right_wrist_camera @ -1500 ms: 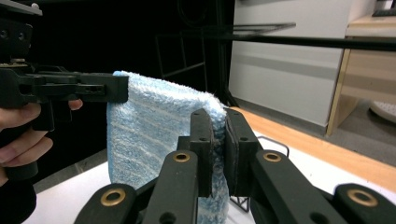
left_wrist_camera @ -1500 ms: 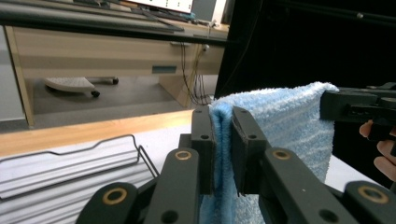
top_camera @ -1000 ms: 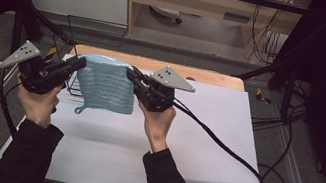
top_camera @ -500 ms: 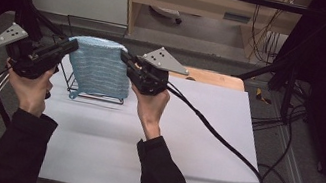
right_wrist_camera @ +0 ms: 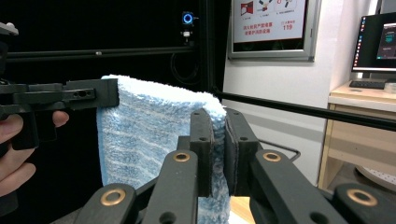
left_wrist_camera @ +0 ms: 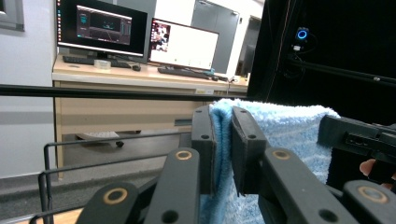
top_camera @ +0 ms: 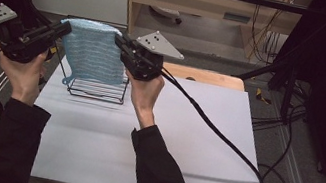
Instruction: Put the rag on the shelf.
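Note:
A light blue knitted towel (top_camera: pixel 93 54) hangs stretched between my two grippers, above a black wire rack (top_camera: pixel 98 89) at the back left of the white table (top_camera: pixel 192 142). My left gripper (top_camera: pixel 66 29) is shut on the towel's left top corner, and its own view has the cloth (left_wrist_camera: pixel 285 140) pinched between the jaws of that gripper (left_wrist_camera: pixel 223 122). My right gripper (top_camera: pixel 119 41) is shut on the right top corner; the towel (right_wrist_camera: pixel 144 140) runs from this gripper (right_wrist_camera: pixel 217 122) across to the other one. A small loop dangles from the towel's lower left corner.
A wooden board (top_camera: pixel 214 77) lies at the table's back edge, right of the rack. The right gripper's cable (top_camera: pixel 215 128) trails across the table toward the right. Beyond the table stand a desk (left_wrist_camera: pixel 116 74) with monitors and a black frame bar (left_wrist_camera: pixel 93 92).
Both grippers have lifted the towel up and away from the table, toward the back. The wire rack under it has come into view.

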